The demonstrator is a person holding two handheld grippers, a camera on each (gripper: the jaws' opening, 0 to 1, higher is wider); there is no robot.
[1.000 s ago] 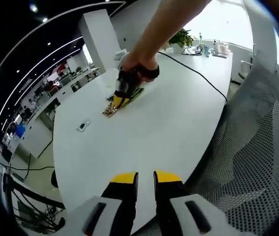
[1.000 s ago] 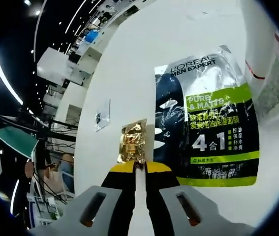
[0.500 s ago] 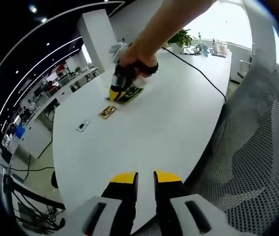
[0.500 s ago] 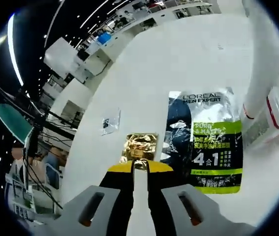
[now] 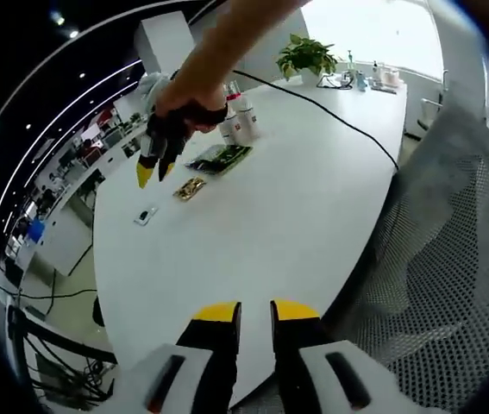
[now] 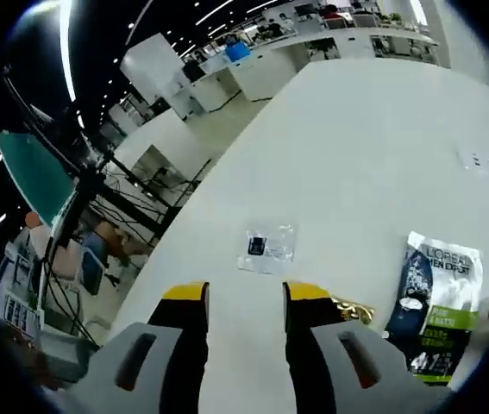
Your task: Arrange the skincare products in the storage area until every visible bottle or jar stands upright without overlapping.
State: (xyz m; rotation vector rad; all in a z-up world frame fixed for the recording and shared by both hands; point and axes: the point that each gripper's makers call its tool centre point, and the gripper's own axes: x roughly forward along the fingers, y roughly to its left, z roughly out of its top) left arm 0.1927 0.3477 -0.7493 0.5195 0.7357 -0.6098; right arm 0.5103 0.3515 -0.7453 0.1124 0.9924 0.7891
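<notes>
In the left gripper view, on the smooth white tabletop (image 5: 296, 216), we see from left to right a small clear sachet (image 5: 146, 215), a shiny gold foil sachet (image 5: 190, 189), a flat dark-and-green mask packet (image 5: 219, 159) and two upright white bottles (image 5: 237, 121). The right claw (image 5: 155, 166) hangs above the small sachet with its yellow-tipped jaws spread and empty, while our left claw (image 5: 245, 312) sits near the tabletop's edge, slightly parted, beside a grey mesh chair (image 5: 451, 259). In the right gripper view, the right claw (image 6: 243, 293) frames the clear sachet (image 6: 268, 247), with the gold foil (image 6: 352, 310) and the glossy mask packet (image 6: 434, 302) to the right, and an open office with desks behind.

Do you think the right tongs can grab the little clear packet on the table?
Probably yes. The right tongs are open and hover just short of the clear packet, with only bare white table between them.
</notes>
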